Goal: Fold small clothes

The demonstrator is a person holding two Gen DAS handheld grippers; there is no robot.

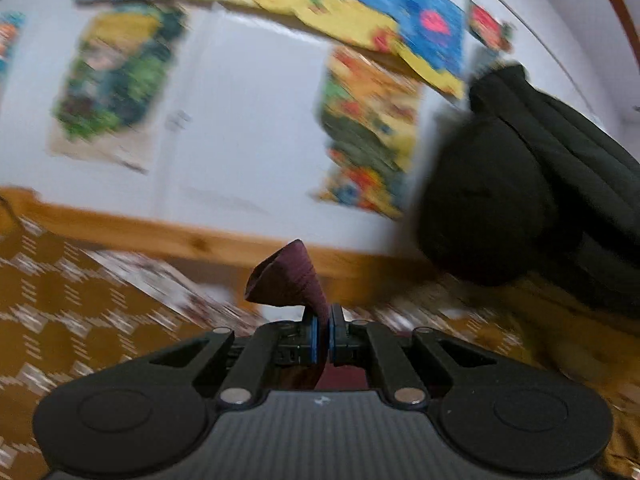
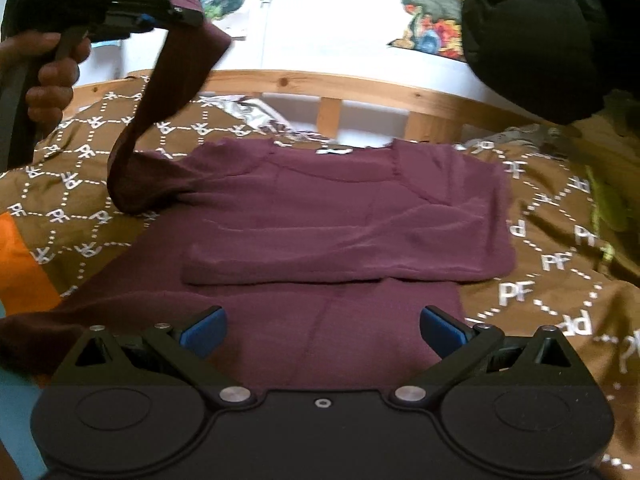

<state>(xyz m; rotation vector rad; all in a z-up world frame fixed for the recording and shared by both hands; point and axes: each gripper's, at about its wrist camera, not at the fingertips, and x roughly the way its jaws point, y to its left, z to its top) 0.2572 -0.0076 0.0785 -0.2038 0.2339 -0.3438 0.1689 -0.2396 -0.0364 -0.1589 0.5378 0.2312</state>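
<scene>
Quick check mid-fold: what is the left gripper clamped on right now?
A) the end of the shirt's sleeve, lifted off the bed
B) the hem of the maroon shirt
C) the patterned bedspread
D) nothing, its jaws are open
A: the left gripper is shut on the cuff end of the sleeve, which rises from the maroon shirt lying on the bedspread.

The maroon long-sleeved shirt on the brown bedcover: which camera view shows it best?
The right wrist view: the maroon long-sleeved shirt lies there nearly whole, one sleeve folded across the chest, the other lifted by the left gripper. The left wrist view shows only the sleeve end clamped in that gripper.
</scene>
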